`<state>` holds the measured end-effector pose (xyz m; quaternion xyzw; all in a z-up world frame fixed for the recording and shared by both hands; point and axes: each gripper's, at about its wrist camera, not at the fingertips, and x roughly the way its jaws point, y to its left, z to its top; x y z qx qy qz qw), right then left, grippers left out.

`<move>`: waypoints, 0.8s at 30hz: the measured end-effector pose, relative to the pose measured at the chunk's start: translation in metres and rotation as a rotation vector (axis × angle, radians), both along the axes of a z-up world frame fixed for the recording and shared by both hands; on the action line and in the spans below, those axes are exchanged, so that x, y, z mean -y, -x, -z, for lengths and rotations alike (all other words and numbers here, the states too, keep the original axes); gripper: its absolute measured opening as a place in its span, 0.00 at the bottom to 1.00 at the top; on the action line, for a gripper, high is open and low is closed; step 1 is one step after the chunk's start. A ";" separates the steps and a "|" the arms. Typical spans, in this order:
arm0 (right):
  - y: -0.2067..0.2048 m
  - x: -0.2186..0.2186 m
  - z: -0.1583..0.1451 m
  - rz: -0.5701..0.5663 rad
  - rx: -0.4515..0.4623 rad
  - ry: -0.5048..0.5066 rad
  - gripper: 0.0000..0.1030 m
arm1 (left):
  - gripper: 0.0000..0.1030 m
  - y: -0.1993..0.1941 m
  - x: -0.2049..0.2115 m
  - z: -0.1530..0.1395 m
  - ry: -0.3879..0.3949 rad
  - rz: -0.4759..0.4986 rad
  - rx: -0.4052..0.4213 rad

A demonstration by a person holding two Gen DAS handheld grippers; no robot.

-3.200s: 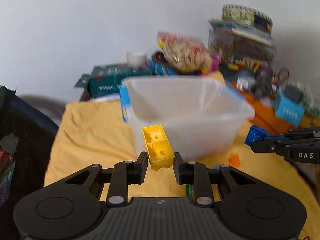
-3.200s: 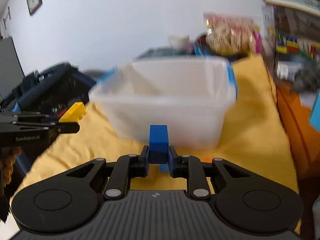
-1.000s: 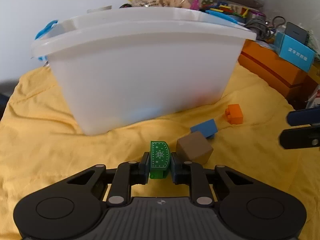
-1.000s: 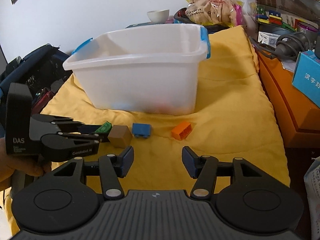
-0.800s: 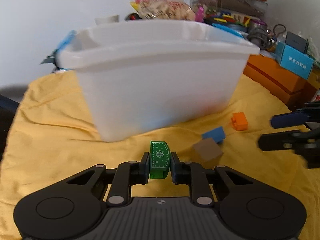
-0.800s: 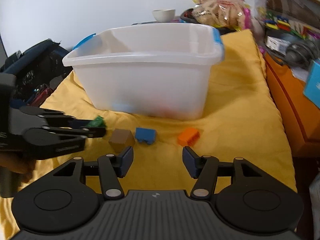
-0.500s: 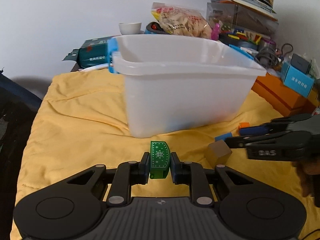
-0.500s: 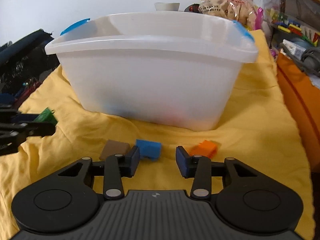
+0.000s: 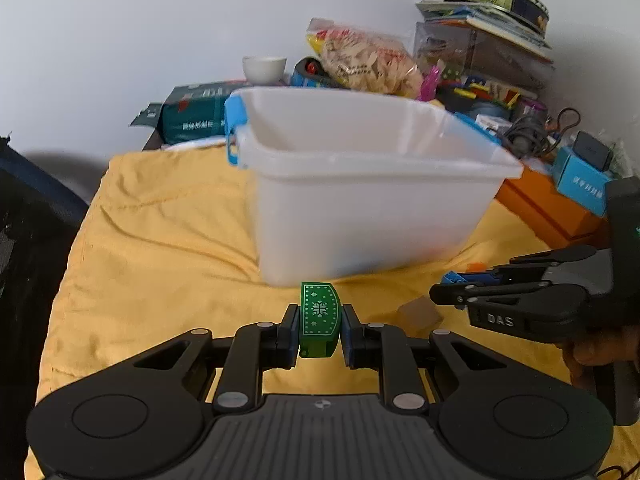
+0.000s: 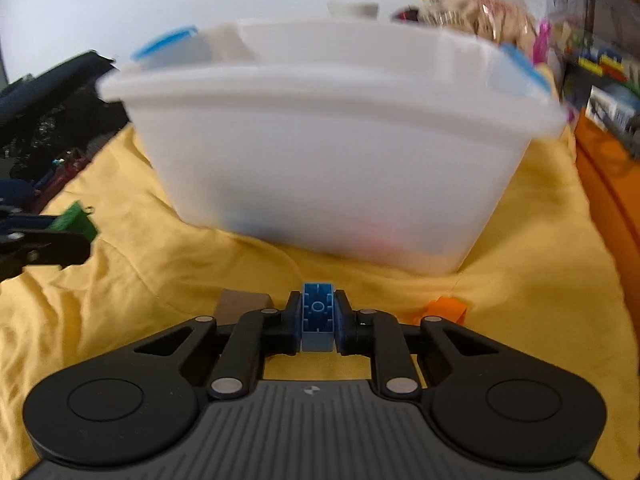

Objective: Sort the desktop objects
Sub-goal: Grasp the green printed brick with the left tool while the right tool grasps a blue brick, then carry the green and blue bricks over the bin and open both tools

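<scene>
Blue brick (image 10: 317,316) clamped in right claw (image 10: 317,320)

I saw both feeds evenly lit by soft, diffuse light, with no harsh glare. The fisheye lenses bent the scene hard at the edges and left dark corners. On the right wrist feed, motion blur smeared the white bin (image 10: 336,148) ahead of the right gripper (image 10: 317,317). The left wrist feed was sharper, though the bin rim (image 9: 384,160) looked soft and a grey shadow lay on the wall (image 9: 60,160) far left.
</scene>
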<state>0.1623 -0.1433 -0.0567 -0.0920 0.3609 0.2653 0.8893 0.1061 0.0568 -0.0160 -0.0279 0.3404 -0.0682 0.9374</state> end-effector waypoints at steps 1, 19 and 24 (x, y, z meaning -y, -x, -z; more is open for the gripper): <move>0.004 0.005 -0.007 0.000 0.011 -0.014 0.17 | 0.23 0.001 0.001 -0.003 0.002 0.002 0.007; -0.018 0.050 -0.141 0.024 0.182 -0.239 0.17 | 0.23 -0.036 0.013 -0.120 -0.004 -0.002 0.170; -0.051 0.034 -0.143 0.012 0.156 -0.218 0.17 | 0.23 -0.070 0.017 -0.126 -0.021 -0.003 0.169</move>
